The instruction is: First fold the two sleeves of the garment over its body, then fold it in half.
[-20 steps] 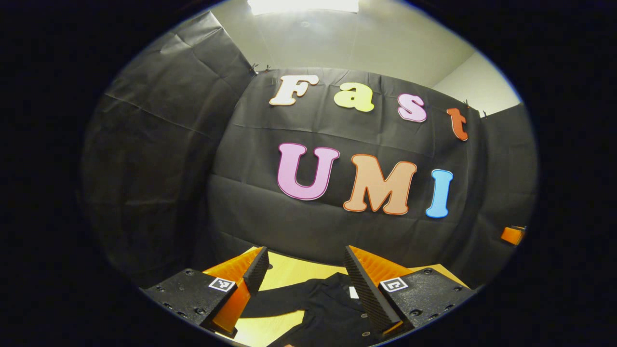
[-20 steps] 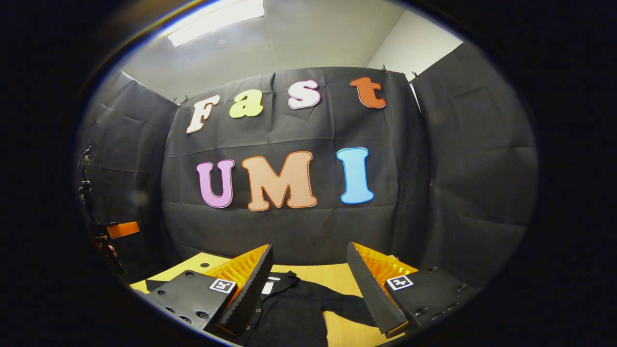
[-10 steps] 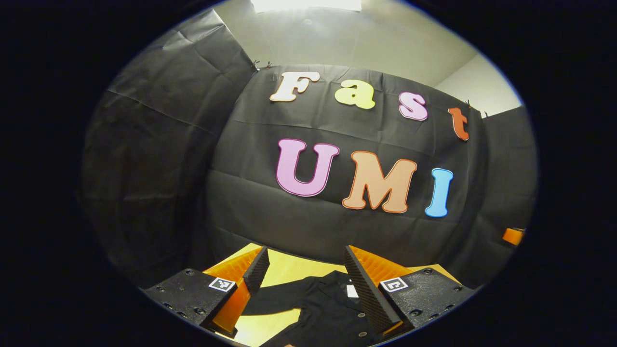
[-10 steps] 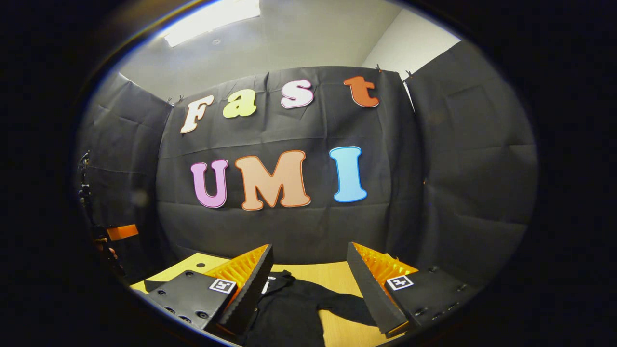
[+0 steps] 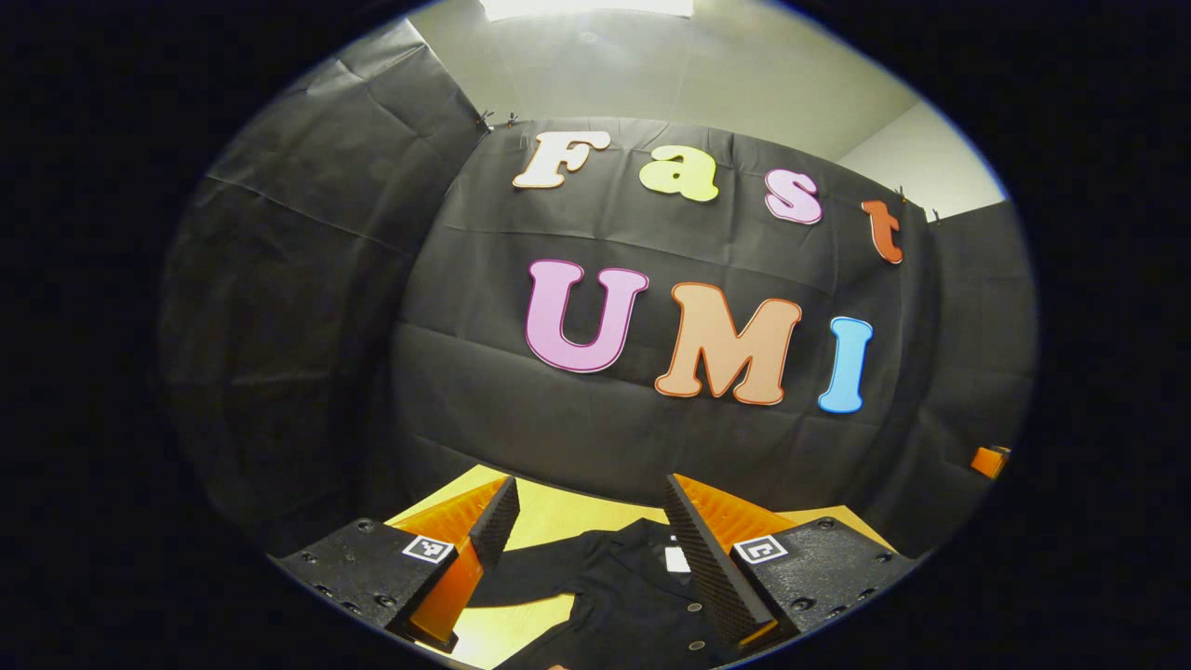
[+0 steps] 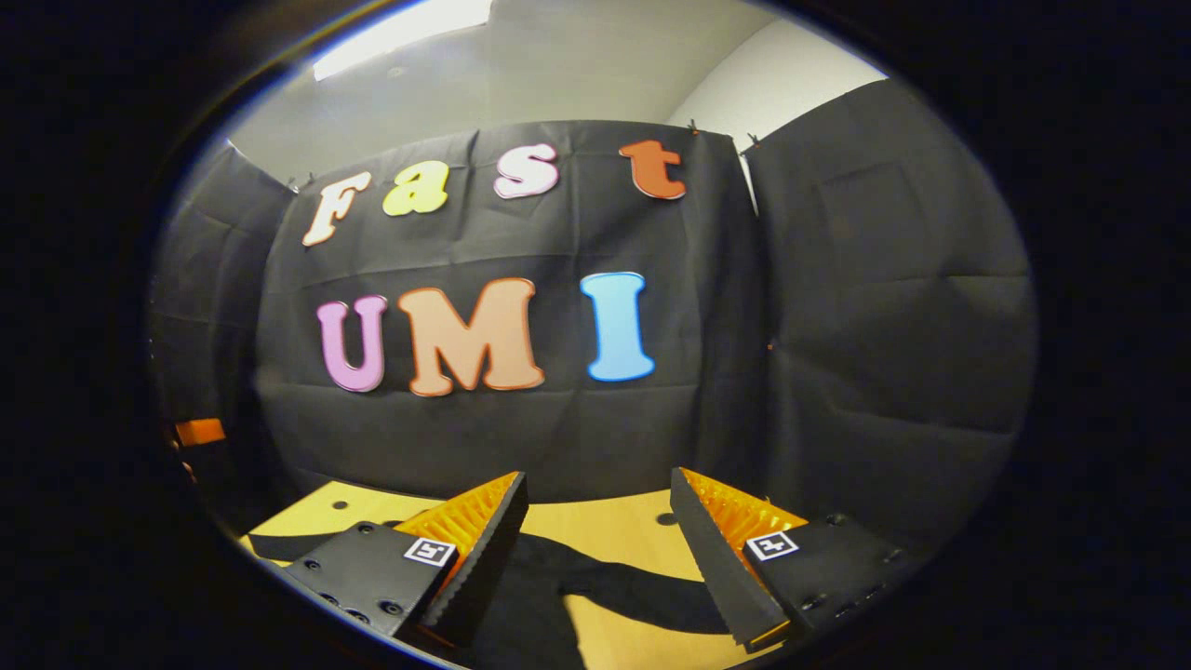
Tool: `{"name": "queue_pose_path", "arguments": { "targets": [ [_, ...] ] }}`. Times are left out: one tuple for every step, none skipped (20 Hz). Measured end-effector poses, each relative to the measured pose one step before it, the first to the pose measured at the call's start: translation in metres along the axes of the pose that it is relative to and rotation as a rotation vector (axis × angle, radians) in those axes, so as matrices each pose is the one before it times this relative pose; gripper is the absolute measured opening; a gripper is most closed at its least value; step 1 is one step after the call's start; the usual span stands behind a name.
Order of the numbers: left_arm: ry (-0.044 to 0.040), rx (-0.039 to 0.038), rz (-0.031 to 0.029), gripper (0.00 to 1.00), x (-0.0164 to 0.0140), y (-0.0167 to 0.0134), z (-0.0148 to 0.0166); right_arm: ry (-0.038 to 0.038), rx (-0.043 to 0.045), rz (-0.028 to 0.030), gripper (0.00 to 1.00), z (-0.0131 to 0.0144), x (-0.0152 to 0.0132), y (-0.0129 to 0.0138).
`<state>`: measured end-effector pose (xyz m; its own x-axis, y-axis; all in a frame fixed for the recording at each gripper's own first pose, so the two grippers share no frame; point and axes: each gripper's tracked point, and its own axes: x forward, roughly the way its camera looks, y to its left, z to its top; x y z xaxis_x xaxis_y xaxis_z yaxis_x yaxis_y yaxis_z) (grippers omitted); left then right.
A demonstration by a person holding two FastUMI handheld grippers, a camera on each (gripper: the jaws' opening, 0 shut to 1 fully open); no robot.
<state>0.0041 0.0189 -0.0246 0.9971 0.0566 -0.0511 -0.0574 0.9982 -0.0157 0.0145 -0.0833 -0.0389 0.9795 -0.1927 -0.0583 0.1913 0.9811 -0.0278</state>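
Swinging to its own right since a second ago, the right gripper view now has the booth's back wall shifted leftward, and the white label at the collar that sat beside its left finger has gone from sight; the left gripper view has barely changed, tilting only slightly downward.

Taking the black long-sleeved garment with small buttons (image 5: 642, 605) as the landmark: it lies spread flat on the pale yellow wooden surface (image 5: 549, 516), which extends beyond it toward the black cloth wall. In the left gripper view the garment's collar, with a white label, sits just beside the inner face of the right-hand finger, and one sleeve (image 5: 535, 582) stretches out flat to the garment's side, running behind the left-hand finger. In the right gripper view the garment (image 6: 530, 605) fills the gap between the fingers low down, and its other sleeve (image 6: 651, 600) reaches sideways across the surface (image 6: 605, 516) toward the right-hand finger. Both sleeves are still unfolded.

The left hand-held gripper (image 5: 586, 544) hangs above the garment with its black-padded orange fingers spread wide apart, holding nothing. The right hand-held gripper (image 6: 600, 544) is likewise wide open and empty above the garment. Far from the garment, at the right edge of the left gripper view, a small orange part of the other gripper shows.
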Motion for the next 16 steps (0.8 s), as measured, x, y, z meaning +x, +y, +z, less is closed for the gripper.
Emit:
{"name": "queue_pose_path", "arguments": {
  "targets": [
    [0.00394, 0.0063, 0.00611, 0.93, 0.00007, 0.00148, -0.0013, 0.03506, 0.00686, -0.03571, 0.93, -0.01556, 0.00621, -0.01788],
    [0.00055, 0.00502, 0.0056, 0.92, 0.00001, 0.00171, 0.00079, 0.03944, 0.00975, -0.03475, 0.97, -0.01773, 0.00858, -0.01646],
    [-0.00045, 0.00343, 0.00619, 0.92, 0.00043, 0.00205, 0.00141, 0.04145, 0.00738, -0.03364, 0.97, -0.01796, 0.00678, -0.0171],
    [-0.00147, 0.00261, 0.00786, 0.92, 0.00005, 0.00162, 0.00107, 0.02914, 0.00036, -0.03299, 0.97, -0.01649, 0.01121, -0.0147],
    [-0.00086, 0.00247, 0.00907, 0.92, 0.00088, 0.00191, -0.00049, 0.02577, -0.00392, -0.0361, 0.97, -0.01603, 0.01116, -0.01535],
    [0.00136, 0.00431, 0.00872, 0.92, 0.00067, 0.00189, -0.0011, 0.0333, -0.00445, -0.03145, 0.97, -0.01902, 0.01264, -0.01327],
    [0.00529, 0.00657, 0.00923, 0.92, 0.00134, 0.00158, -0.0016, 0.04229, 0.00054, -0.01875, 0.97, -0.02037, 0.01166, -0.01219],
    [0.00765, 0.00516, 0.00853, 0.92, 0.00131, 0.00155, -0.00239, 0.048, 0.00767, -0.01185, 0.97, -0.02022, 0.01404, -0.00962],
    [0.00899, 0.00245, 0.00676, 0.92, -0.00094, 0.00086, -0.00297, 0.06477, 0.01153, -0.00441, 0.97, -0.02078, 0.00882, -0.00701],
    [0.00736, -0.00063, 0.00664, 0.92, 0.00021, 0.00062, -0.00186, 0.05392, 0.00722, -0.00664, 0.93, -0.01786, 0.01357, -0.00907],
    [0.00528, -0.00551, 0.00651, 0.92, 0.00115, 0.00053, -0.00132, 0.03149, 0.0025, -0.01108, 0.98, -0.01249, 0.01302, -0.00821],
    [-0.00093, -0.0103, 0.00649, 0.93, -0.00049, -0.00009, 0.00091, 0.02295, -0.0022, -0.00696, 0.98, -0.00783, 0.01777, 0.00085],
    [-0.00205, -0.01035, 0.00574, 0.93, -0.00044, 0.00001, 0.00088, 0.02387, -0.00125, -0.00483, 0.98, -0.00638, 0.01133, -0.00136],
    [-0.00063, -0.00545, 0.00589, 0.93, 0.00004, 0.0005, 0.0003, 0.02694, 0.00032, -0.0021, 0.98, -0.00462, 0.01115, -0.00047],
    [0.00237, -0.00067, 0.00684, 0.92, -0.00027, 0.00124, -0.00259, 0.02725, 0.0048, -0.00137, 0.94, -0.00436, 0.01039, 0.00012],
    [0.00418, 0.00367, 0.0076, 0.92, -0.00005, 0.00162, -0.00096, 0.02374, 0.00754, -0.00183, 0.99, -0.00463, 0.00995, -0.00135]
  ]
}}
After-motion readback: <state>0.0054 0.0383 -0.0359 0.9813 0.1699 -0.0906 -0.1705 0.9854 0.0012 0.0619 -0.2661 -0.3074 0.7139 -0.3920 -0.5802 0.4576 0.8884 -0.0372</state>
